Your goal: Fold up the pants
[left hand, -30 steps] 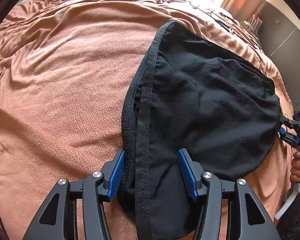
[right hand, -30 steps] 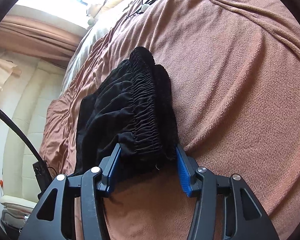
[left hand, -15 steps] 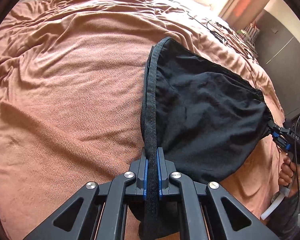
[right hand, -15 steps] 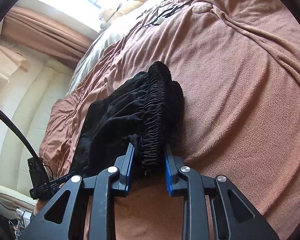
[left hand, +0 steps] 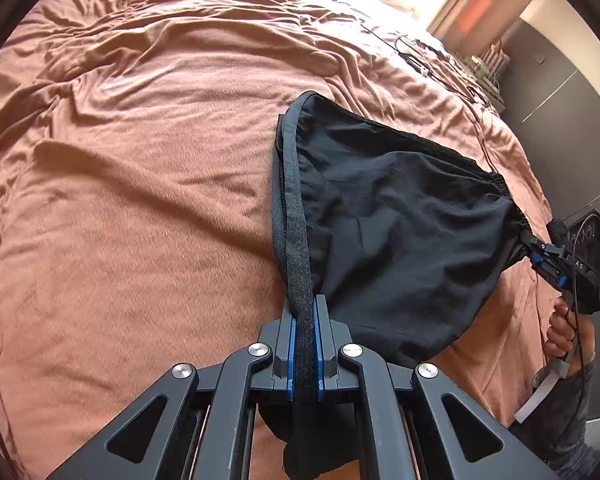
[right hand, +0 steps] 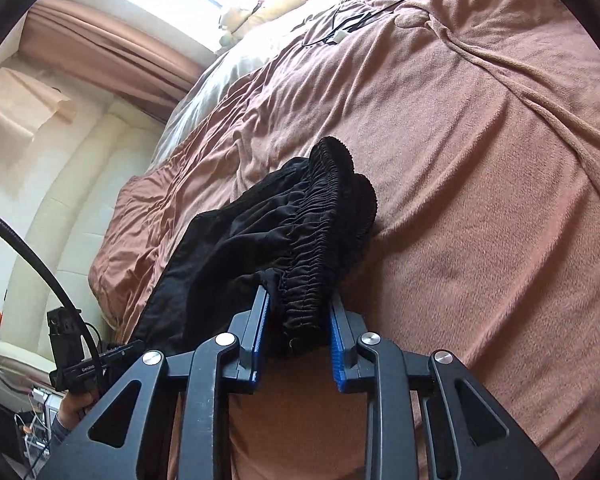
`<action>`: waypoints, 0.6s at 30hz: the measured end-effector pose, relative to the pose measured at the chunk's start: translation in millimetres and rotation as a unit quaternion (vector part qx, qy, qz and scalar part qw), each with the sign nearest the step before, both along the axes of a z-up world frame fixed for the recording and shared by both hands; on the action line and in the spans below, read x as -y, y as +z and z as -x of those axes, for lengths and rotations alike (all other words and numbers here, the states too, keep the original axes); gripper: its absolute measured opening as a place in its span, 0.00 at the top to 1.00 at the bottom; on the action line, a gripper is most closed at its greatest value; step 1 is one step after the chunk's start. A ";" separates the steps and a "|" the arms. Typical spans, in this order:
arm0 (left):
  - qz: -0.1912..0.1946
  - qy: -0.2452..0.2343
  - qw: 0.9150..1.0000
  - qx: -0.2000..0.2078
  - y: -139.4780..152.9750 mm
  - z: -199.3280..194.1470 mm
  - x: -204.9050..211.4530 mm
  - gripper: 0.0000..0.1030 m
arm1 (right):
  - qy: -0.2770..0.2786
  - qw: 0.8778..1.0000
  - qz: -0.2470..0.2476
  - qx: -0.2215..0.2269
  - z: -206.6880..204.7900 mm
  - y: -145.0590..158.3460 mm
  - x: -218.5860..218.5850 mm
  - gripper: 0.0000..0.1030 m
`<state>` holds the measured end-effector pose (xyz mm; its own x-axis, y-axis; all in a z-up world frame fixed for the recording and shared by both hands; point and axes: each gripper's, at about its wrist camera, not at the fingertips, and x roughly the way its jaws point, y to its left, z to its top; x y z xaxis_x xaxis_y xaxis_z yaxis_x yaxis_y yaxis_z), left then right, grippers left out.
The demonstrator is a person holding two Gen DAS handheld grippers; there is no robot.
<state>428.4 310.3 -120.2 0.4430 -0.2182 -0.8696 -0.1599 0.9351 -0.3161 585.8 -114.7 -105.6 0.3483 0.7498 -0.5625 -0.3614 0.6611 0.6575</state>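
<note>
Left wrist view: left gripper [left hand: 304,344] jaws pinch the pants [left hand: 400,240] hem; right gripper [right hand: 298,344] jaws clamp the waistband. Pants span gripper to gripper above the bed [left hand: 140,200], long axis between them.

My left gripper [left hand: 304,320]: black angular linkage arms, silver round screws, blue ribbed pads [left hand: 293,340]. My right gripper [right hand: 298,320]: identical build, black cable [right hand: 32,264] trailing near. My bare-skinned hand [left hand: 562,330] on its grip.
</note>
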 end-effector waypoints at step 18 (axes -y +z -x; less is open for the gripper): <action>0.034 0.046 0.998 0.014 -2.4 106.1 21.8 0.93 | 0.061 0.998 0.033 0.013 38.0 9.5 4.7 0.77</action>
